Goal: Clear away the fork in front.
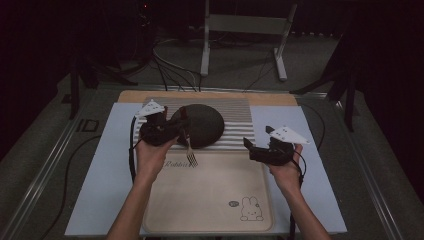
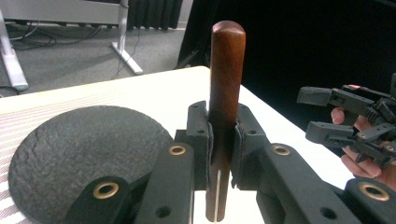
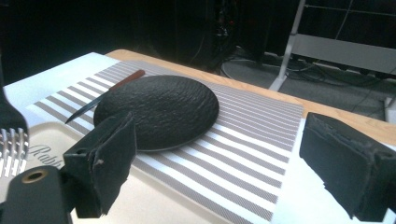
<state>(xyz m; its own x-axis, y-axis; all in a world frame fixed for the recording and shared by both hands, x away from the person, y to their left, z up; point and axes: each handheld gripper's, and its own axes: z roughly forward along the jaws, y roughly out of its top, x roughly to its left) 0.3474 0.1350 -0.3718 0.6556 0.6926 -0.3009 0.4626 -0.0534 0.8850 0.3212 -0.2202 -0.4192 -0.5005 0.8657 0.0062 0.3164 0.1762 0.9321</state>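
My left gripper point(image 1: 181, 127) is shut on the brown wooden handle of a fork point(image 1: 190, 150). The fork hangs with its metal tines down over the far edge of the beige tray point(image 1: 215, 200). In the left gripper view the handle point(image 2: 226, 84) stands upright between the jaws. A round black plate point(image 1: 200, 125) lies on the striped mat point(image 1: 235, 115), just right of that gripper. My right gripper point(image 1: 257, 139) hovers open by the mat's right front corner with nothing between its jaws. A wooden-handled knife point(image 3: 105, 95) lies on the mat on the plate's far side.
The tray carries a rabbit drawing point(image 1: 251, 210) near its front right corner. A white sheet point(image 1: 100, 175) covers the table under mat and tray. Beyond the table's far edge stand a metal frame point(image 1: 240, 30) and loose cables point(image 1: 172, 70) on the floor.
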